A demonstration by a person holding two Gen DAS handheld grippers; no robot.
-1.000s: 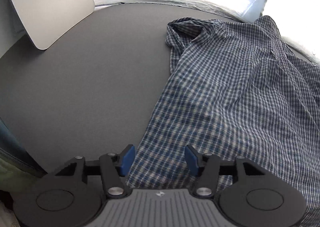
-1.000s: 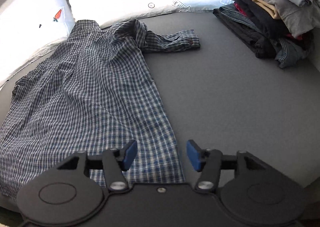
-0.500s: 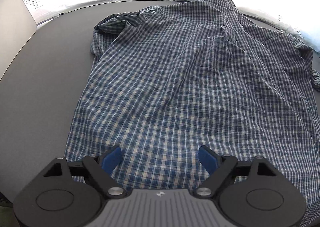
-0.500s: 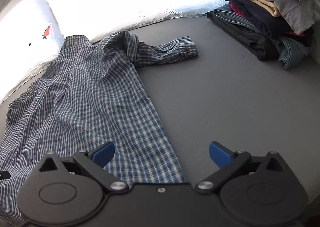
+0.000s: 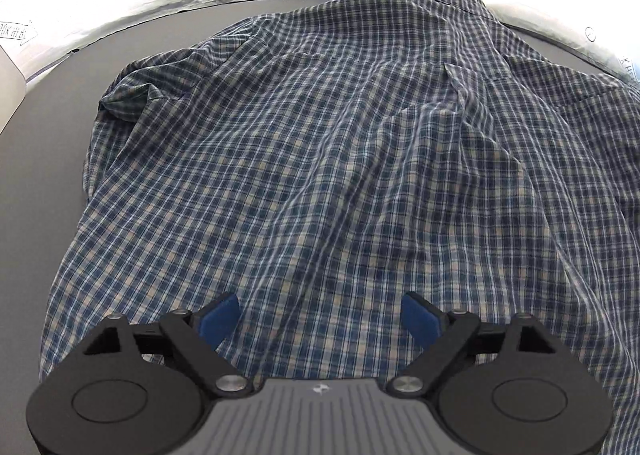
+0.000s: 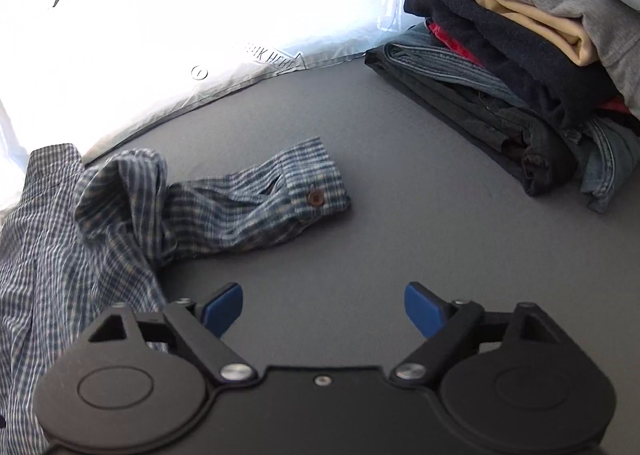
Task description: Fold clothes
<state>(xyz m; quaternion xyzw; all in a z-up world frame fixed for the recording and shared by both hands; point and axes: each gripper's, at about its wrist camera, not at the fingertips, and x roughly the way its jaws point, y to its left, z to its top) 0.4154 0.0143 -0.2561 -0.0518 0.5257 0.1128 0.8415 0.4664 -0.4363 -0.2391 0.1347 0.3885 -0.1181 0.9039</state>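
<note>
Both grippers have spread their jaws wide since a second ago and hold nothing. Ahead of the left gripper [image 5: 320, 315] the plaid shirt [image 5: 320, 159] lies spread on the gray surface [image 6: 400, 247]; the right gripper [image 6: 322, 311] hovers over bare surface, the shirt's cuffed sleeve [image 6: 256, 207] just ahead-left, a stack of folded clothes [image 6: 520, 67] far ahead-right.

Woven checked cloth shirt [image 5: 320, 159], matt grey surface [image 6: 400, 215]

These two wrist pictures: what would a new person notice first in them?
First, the blue checked shirt spread over the grey surface, filling the left wrist view beneath the open left gripper. In the right wrist view its cuffed sleeve, with a brown button, stretches out ahead of the open right gripper. A stack of folded clothes sits at the far right.
</note>
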